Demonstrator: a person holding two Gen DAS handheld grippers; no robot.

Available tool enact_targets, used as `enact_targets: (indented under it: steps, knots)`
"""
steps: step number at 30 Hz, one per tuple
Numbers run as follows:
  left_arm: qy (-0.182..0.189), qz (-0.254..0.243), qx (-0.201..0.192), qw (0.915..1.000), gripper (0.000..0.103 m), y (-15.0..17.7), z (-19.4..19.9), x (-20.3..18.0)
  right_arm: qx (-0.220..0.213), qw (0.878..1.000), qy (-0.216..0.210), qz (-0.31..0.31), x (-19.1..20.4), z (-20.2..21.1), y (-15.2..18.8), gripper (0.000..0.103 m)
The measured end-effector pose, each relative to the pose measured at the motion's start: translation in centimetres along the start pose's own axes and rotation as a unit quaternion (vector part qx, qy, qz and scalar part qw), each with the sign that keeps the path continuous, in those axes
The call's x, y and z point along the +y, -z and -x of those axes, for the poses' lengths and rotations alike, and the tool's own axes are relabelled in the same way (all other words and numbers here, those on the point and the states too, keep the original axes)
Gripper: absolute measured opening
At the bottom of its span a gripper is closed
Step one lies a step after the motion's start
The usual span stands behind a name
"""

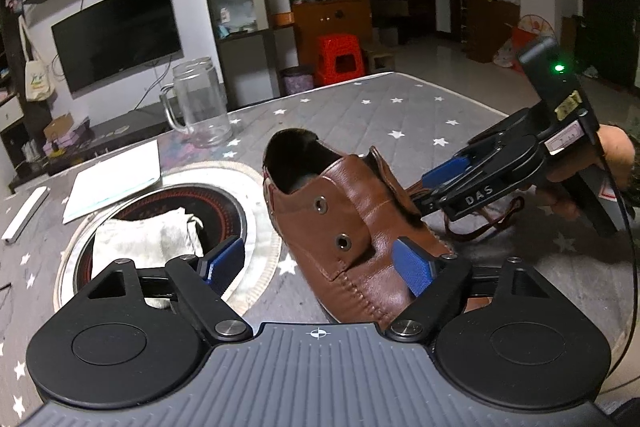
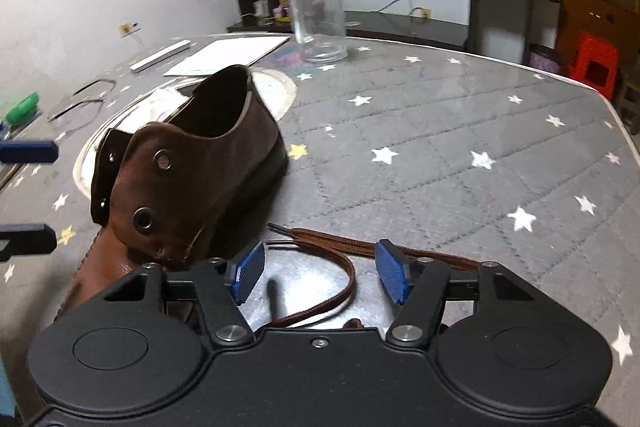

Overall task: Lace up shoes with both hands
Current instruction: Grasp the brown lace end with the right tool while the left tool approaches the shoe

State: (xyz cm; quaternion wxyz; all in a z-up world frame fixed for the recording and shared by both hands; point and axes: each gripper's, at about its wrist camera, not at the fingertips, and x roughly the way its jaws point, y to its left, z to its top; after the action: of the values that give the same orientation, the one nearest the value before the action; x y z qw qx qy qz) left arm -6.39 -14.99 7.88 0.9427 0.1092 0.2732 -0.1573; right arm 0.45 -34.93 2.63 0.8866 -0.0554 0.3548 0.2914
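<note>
A brown leather shoe (image 1: 352,223) lies on the grey star-patterned table cover, heel opening facing away, its metal eyelets empty. My left gripper (image 1: 320,265) is open, and its blue pads (image 1: 414,267) straddle the toe end of the shoe without pressing on it. The brown lace (image 2: 344,267) lies loose on the table beside the shoe (image 2: 192,187). My right gripper (image 2: 320,277) hovers open over a curved stretch of the lace, which passes between its fingers. From the left wrist view, the right gripper (image 1: 432,189) sits behind the shoe's tongue, held by a hand (image 1: 616,163).
An empty glass mug (image 1: 200,103) stands at the back of the table. A white notebook (image 1: 116,179) and a white bar (image 1: 24,215) lie left of it. A round recessed hob (image 1: 256,211) holds a crumpled cloth (image 1: 148,239). Eyeglasses (image 2: 86,103) lie at the left.
</note>
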Motion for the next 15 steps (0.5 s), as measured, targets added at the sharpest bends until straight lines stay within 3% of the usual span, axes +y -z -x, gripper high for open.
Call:
enact_targets:
  steps: [6, 9, 12, 15]
  knots:
    - [0.004, -0.009, 0.001, 0.9999, 0.082, -0.31, -0.3, -0.05, 0.017, 1.0, -0.018, 0.015, 0.01, -0.1, 0.09, 0.051]
    - [0.009, -0.022, 0.001, 0.9997, 0.082, -0.51, -0.39, -0.23, 0.025, 0.999, -0.024, 0.024, 0.03, 0.0, 0.16, 0.034]
    - [0.018, -0.042, 0.0, 0.999, 0.082, -0.77, -0.44, -0.56, 0.032, 0.998, -0.031, 0.032, 0.05, 0.1, 0.23, 0.011]
    - [0.026, -0.062, -0.001, 0.9977, 0.079, -1.02, -0.49, -0.89, 0.035, 0.997, -0.033, 0.052, 0.25, 0.07, -0.42, 0.01]
